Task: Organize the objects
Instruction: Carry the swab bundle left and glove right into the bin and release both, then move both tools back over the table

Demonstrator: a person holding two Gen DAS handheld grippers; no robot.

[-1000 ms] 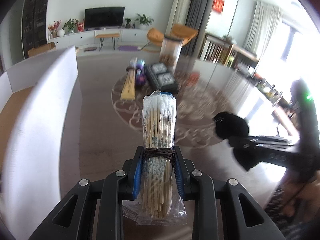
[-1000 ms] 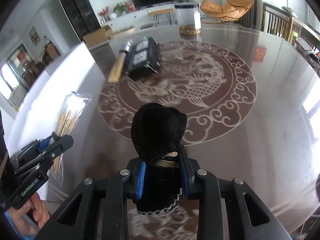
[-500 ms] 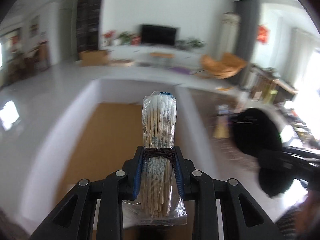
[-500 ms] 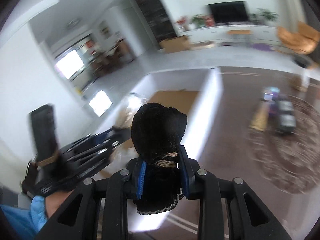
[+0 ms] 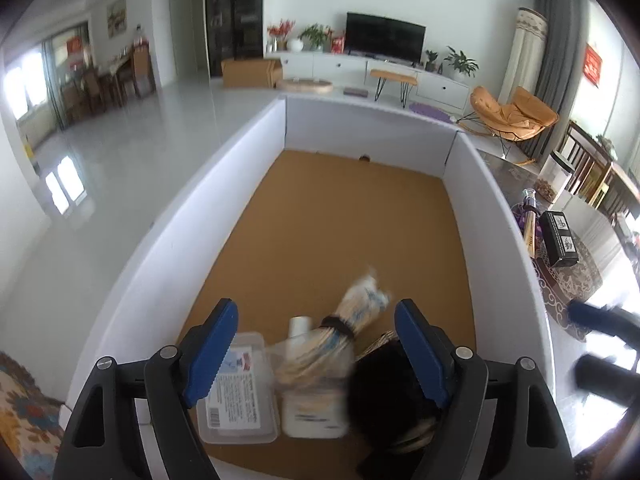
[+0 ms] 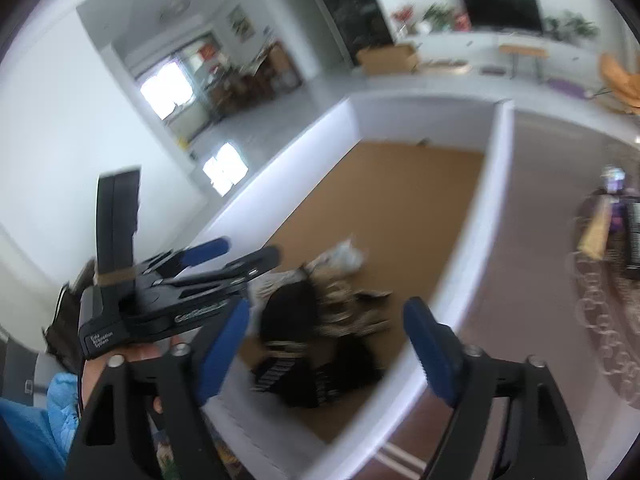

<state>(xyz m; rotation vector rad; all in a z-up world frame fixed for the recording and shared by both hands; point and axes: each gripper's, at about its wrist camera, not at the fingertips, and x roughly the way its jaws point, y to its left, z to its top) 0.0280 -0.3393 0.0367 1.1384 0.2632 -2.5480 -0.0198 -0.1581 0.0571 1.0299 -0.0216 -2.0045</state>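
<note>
1. Living-room surroundings fill the background: a black television (image 5: 385, 36) on a long white cabinet, potted plants, an orange lounge chair (image 5: 514, 114) and a pale glossy floor.
2. Nearer the cameras stands a large white-walled box (image 5: 168, 248) with a brown cardboard floor; it sits on a dark tabletop (image 5: 560, 280) with a swirling printed pattern.
3. Left claw (image 5: 316, 338): its blue-padded jaws are opening, wide apart above the near end of the box, and nothing is pressed between them.
4. Below it, inside the box, the bundle of cotton swabs (image 5: 348, 320) in clear wrap, tied with a dark band, lies tilted and blurred across a white bottle (image 5: 310, 404).
5. A clear plastic case (image 5: 240, 392) with a printed label lies just beside the bottle, on its left.
6. A black fuzzy pouch (image 5: 384, 392) rests at the bottle's right, in the box's near corner.
7. Right claw (image 6: 326, 340): its jaws are also opening and hold nothing; the pouch lies under them in the box, blurred.
8. Out on the tabletop, well apart from the box, lie a black carton (image 5: 558, 238) and a tan stick-shaped pack (image 5: 529, 230).
9. In the right wrist view a hand (image 6: 132, 368) with a blue sleeve holds the left claw's handle.
</note>
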